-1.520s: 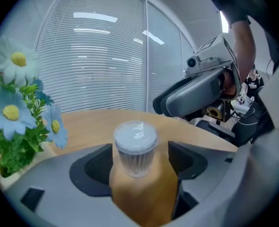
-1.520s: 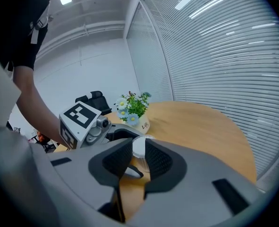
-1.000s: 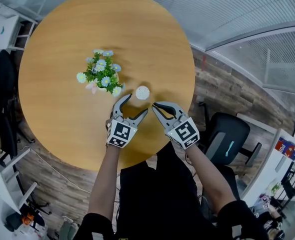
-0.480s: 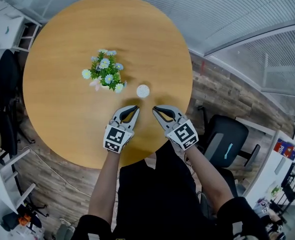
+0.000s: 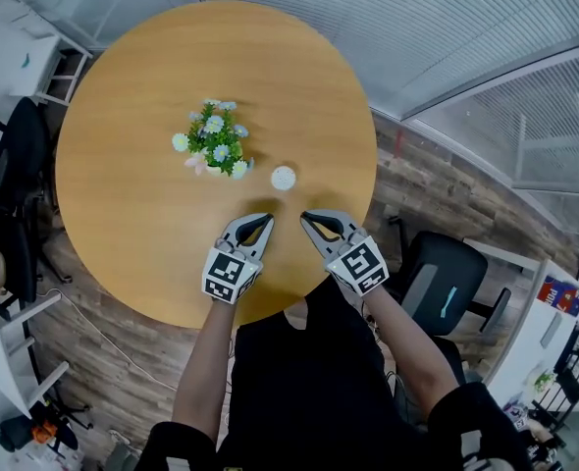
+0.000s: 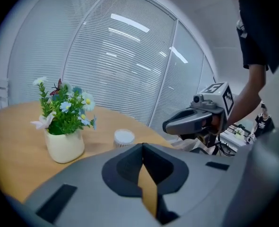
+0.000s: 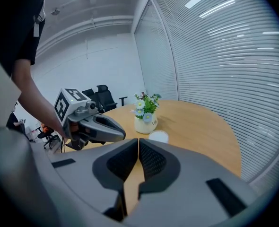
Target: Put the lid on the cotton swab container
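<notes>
The cotton swab container (image 5: 284,178) is a small white round tub standing on the round wooden table (image 5: 152,67), just right of a flower pot. No separate lid shows in any view. My left gripper (image 5: 267,220) sits near the table's front edge, a little short of the tub, with its jaws shut and nothing between them. My right gripper (image 5: 305,216) is beside it, also shut and empty. The left gripper view has the tub (image 6: 124,137) ahead of its jaws (image 6: 142,146). In the right gripper view the tub (image 7: 158,136) lies just beyond the jaws (image 7: 138,140).
A cream pot of blue and white artificial flowers (image 5: 214,137) stands left of the tub. Office chairs (image 5: 445,273) and white shelving (image 5: 15,47) ring the table. Glass walls with blinds lie behind it.
My left gripper's jaws went from wide open to shut, empty. Both grippers stay near the table's front edge and the tub has not moved.
</notes>
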Demonstrator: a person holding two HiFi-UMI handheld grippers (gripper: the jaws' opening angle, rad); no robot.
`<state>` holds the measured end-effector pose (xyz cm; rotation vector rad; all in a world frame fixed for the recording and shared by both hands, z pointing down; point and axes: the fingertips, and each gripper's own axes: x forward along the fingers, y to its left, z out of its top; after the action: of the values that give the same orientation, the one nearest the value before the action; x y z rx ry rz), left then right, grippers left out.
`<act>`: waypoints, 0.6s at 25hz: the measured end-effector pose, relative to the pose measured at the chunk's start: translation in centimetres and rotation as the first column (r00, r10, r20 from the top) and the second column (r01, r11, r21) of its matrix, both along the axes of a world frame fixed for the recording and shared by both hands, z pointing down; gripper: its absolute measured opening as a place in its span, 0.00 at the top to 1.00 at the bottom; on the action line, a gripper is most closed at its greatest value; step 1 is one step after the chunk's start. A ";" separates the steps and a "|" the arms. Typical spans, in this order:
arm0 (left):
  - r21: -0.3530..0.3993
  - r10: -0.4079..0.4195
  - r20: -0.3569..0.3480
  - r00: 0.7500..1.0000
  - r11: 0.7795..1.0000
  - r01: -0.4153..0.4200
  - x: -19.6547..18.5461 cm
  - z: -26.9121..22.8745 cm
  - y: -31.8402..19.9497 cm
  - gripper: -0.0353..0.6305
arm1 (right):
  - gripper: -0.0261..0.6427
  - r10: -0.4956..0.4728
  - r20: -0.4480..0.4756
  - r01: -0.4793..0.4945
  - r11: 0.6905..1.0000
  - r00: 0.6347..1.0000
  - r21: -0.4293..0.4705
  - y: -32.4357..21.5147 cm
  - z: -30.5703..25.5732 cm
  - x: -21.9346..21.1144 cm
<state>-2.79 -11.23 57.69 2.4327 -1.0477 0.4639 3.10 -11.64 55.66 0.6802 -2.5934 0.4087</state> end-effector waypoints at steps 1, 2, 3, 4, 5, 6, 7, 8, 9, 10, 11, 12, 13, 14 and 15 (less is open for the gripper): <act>0.002 -0.002 0.001 1.000 1.000 0.002 0.0 -0.3 0.1 0.94 | 0.95 -0.001 0.000 0.001 1.000 1.000 0.001 0.1 -0.2 0.1; 0.004 -0.004 0.002 1.000 1.000 0.004 0.1 -0.6 0.3 0.94 | 0.95 -0.002 -0.001 0.002 1.000 1.000 0.002 0.3 -0.3 0.2; 0.006 -0.005 0.003 1.000 1.000 0.005 0.1 -0.8 0.4 0.94 | 0.95 -0.004 -0.003 0.004 1.000 1.000 0.003 0.5 -0.4 0.3; 0.007 -0.006 0.005 1.000 1.000 0.006 0.2 -1.0 0.5 0.94 | 0.95 -0.005 -0.006 0.005 1.000 1.000 0.003 0.7 -0.3 0.5; 0.008 -0.006 0.006 1.000 1.000 0.006 0.2 -1.1 0.7 0.94 | 0.95 -0.007 -0.011 0.007 1.000 1.000 0.001 0.9 -0.2 0.7; 0.007 -0.007 0.008 1.000 1.000 0.006 0.3 -1.1 0.8 0.94 | 0.95 -0.011 -0.016 0.011 1.000 1.000 -0.003 1.2 -0.1 0.8; 0.007 -0.007 0.008 1.000 1.000 0.007 0.3 -1.1 1.0 0.94 | 0.95 -0.017 -0.020 0.017 1.000 1.000 -0.007 1.5 0.0 0.8; 0.007 -0.006 0.008 1.000 1.000 0.006 0.4 -1.1 1.1 0.94 | 0.95 -0.022 -0.023 0.022 1.000 0.999 -0.008 1.7 0.0 0.9; 0.009 -0.006 0.008 1.000 1.000 0.006 0.5 -1.1 1.3 0.94 | 0.95 -0.025 -0.025 0.025 1.000 0.999 -0.007 2.0 0.0 1.0; 0.011 -0.006 0.006 1.000 1.000 0.006 0.7 -1.2 1.4 0.94 | 0.95 -0.027 -0.023 0.027 1.000 0.999 -0.003 2.1 -0.1 1.2; 0.013 -0.006 0.005 1.000 1.000 0.006 0.9 -1.3 1.4 0.94 | 0.95 -0.026 -0.021 0.026 1.000 0.999 0.001 2.2 -0.1 1.3; 0.015 -0.006 0.004 1.000 1.000 0.006 1.0 -1.4 1.5 0.94 | 0.95 -0.025 -0.022 0.025 1.000 0.999 0.001 2.3 -0.1 1.5; 0.017 -0.006 0.004 1.000 1.000 0.006 1.2 -1.4 1.5 0.94 | 0.95 -0.025 -0.023 0.025 1.000 0.999 0.000 2.4 -0.2 1.7; 0.020 -0.006 0.004 1.000 1.000 0.006 1.3 -1.5 1.6 0.94 | 0.95 -0.026 -0.024 0.026 1.000 0.999 -0.002 2.5 -0.2 1.8; 0.023 -0.006 0.005 1.000 1.000 0.005 1.3 -1.6 1.7 0.94 | 0.95 -0.027 -0.025 0.027 1.000 0.999 -0.003 2.6 -0.3 1.8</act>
<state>-1.45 -9.54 56.14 2.4489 -1.0669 0.4586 4.92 -9.07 55.36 0.6451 -2.5750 0.3929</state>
